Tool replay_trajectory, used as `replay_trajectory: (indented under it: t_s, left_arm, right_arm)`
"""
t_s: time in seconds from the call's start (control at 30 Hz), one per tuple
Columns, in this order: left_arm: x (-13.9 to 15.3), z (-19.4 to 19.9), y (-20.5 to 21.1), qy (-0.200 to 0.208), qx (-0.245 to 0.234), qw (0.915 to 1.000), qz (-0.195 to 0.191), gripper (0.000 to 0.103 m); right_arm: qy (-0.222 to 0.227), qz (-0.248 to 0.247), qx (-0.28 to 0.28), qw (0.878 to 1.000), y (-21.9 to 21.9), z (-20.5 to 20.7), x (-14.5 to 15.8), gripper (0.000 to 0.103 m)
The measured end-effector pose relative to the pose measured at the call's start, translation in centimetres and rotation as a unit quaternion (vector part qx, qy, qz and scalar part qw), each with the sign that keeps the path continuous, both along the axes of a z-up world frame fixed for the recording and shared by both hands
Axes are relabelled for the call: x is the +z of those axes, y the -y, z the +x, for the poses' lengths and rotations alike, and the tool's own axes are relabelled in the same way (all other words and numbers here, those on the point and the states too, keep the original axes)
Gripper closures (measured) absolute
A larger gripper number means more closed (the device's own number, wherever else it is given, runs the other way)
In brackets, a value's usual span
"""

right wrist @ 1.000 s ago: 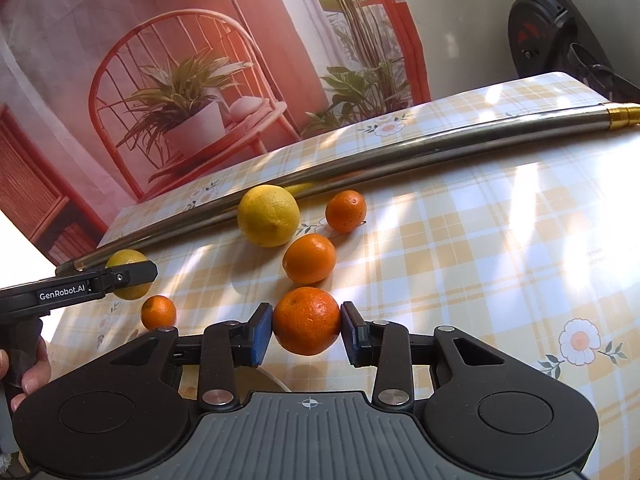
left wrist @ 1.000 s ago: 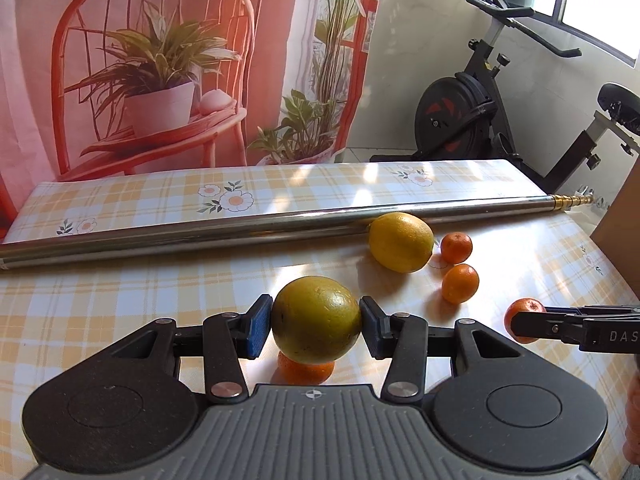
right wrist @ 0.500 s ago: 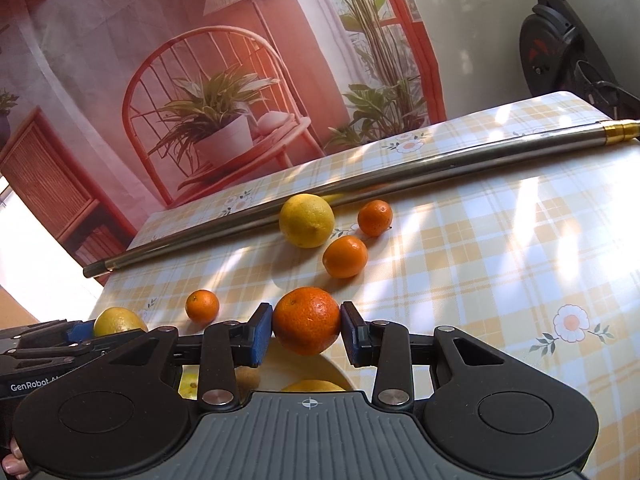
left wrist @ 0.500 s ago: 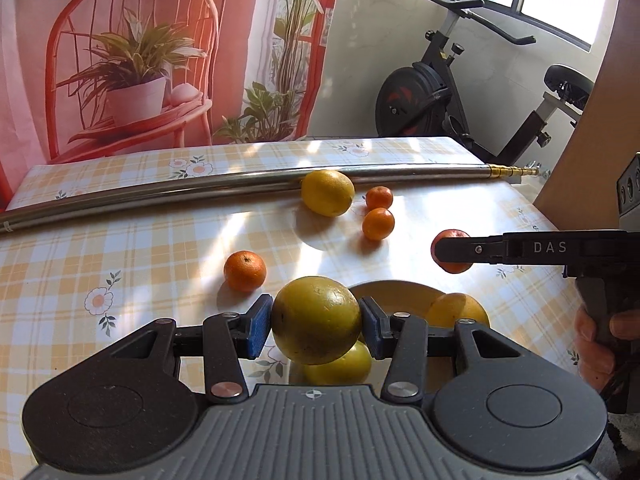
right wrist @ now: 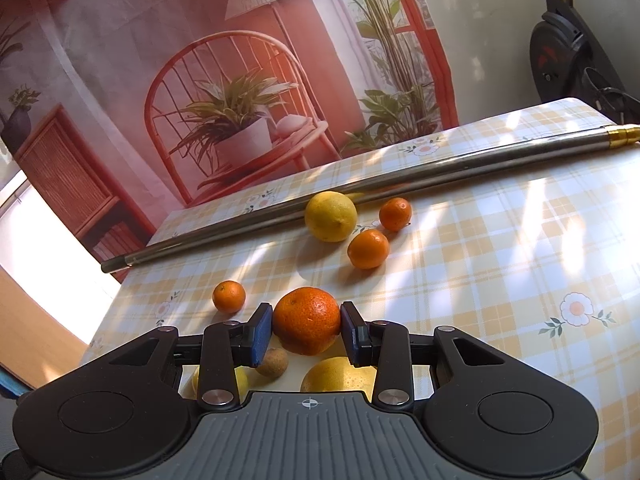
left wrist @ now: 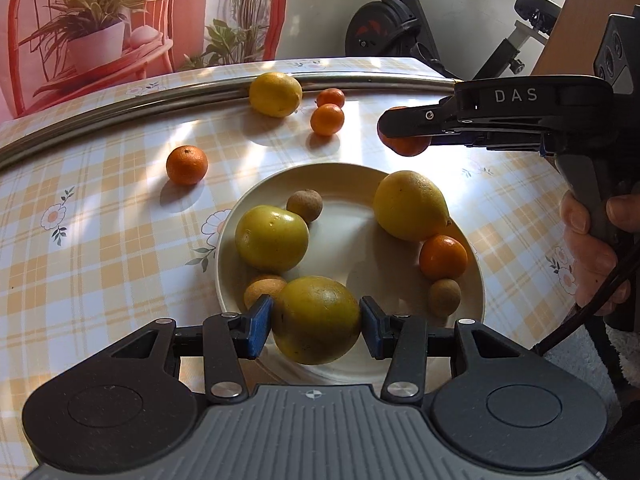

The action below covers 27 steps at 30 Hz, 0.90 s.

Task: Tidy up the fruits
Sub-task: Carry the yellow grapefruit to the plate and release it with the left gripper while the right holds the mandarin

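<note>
Fruit already fills much of the round cream plate (left wrist: 472,280): six pieces lie in it. We clamp a yellow-green citrus (left wrist: 316,320) in our left gripper (left wrist: 316,326) above the plate's near rim, and a large orange mandarin (right wrist: 306,320) in our right gripper (right wrist: 306,330) over its far rim. Beyond the plate, a yellow lemon (left wrist: 275,94) and three small mandarins remain on the checked tablecloth (left wrist: 100,232). A second ago the plate was out of view; both grippers have since come over it.

six fruits lie in the plate (left wrist: 476,280) — four more behind it, near the pole (left wrist: 120,114).
</note>
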State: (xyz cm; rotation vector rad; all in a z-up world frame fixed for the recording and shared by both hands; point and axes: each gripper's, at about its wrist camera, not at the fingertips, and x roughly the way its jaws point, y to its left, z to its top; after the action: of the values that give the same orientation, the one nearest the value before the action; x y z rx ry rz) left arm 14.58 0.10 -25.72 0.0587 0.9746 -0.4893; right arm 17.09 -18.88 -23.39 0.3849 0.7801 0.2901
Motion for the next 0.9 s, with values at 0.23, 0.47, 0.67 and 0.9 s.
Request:
replay_trajectory:
  t_s: [0.23, 0.47, 0.67, 0.9]
  left_arm:
    - [-0.5, -0.4, 0.3, 0.005, -0.009, 0.9997, 0.024, 0.054]
    - [-0.5, -0.4, 0.6, 0.022, -0.014, 0.9983, 0.052, 0.054]
    - [-0.7, -0.1, 0.9, 0.033, -0.006, 0.9974, 0.064, 0.054]
    - [-0.7, 0.5, 1.1, 0.052, -0.003, 0.9958, 0.076, 0.054]
  right_arm:
    - [-0.003, -0.003, 0.015, 1.000, -0.5, -0.3, 0.2, 0.069]
    - [-0.006, 0.002, 0.021, 1.000, -0.8, -0.2, 0.0, 0.069]
    - [-0.013, 0.008, 0.032, 0.999, -1.1, -0.2, -0.2, 0.069]
    - [-0.014, 0.003, 0.031, 0.999, -1.6, -0.3, -0.3, 0.069]
